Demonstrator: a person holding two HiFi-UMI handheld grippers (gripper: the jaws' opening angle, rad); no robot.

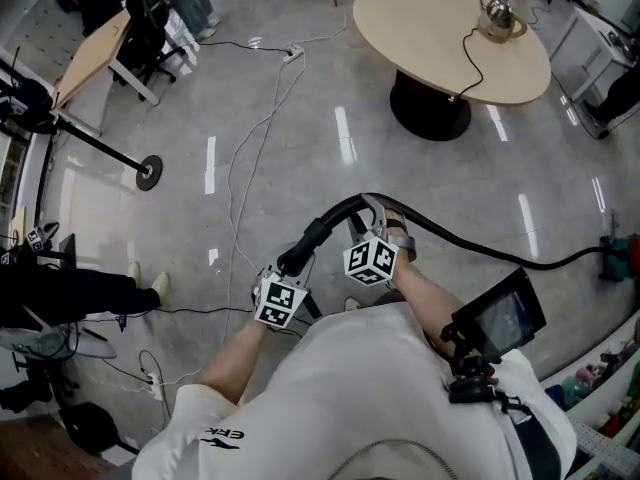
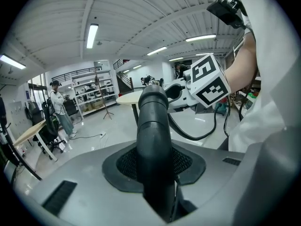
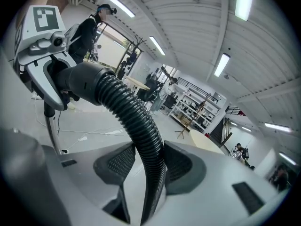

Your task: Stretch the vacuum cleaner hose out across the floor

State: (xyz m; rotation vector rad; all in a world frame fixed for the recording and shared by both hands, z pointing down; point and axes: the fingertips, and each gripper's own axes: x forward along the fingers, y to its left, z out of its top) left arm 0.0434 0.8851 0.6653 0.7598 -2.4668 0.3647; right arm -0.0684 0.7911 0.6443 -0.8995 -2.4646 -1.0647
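Right now, closest to the person, the left tool (image 2: 154, 168) is clamping the smooth end cuff (image 2: 151, 126) of the hose (image 1: 470, 248), with its pads pressing on both sides of the black tube. Just beyond it, the right tool (image 3: 148, 166) is gripping the ribbed part next along, jaws closed on the corrugations. Both tools are holding the hose off the floor (image 1: 300, 148), and the short stretch between them is arching upward.

From the right tool the hose is running away to the person's right. It is sagging down and trailing in a shallow curve toward what I take to be the cleaner's body (image 1: 615, 258) at the edge of the room. So its long axis is lying left to right in front of the person. The left tool is holding the free end and the right tool is sitting nearer the cleaner. To my eye, straightening it is going to mean carrying that end leftward, away from the machine.

Farther off, a thin white cable (image 1: 240, 168) is snaking over the floor. Beyond it a round worktop (image 1: 420, 28) is carrying a small corded appliance (image 1: 497, 16). Shelving (image 1: 610, 408) at the lower right is holding coloured items too small to identify.
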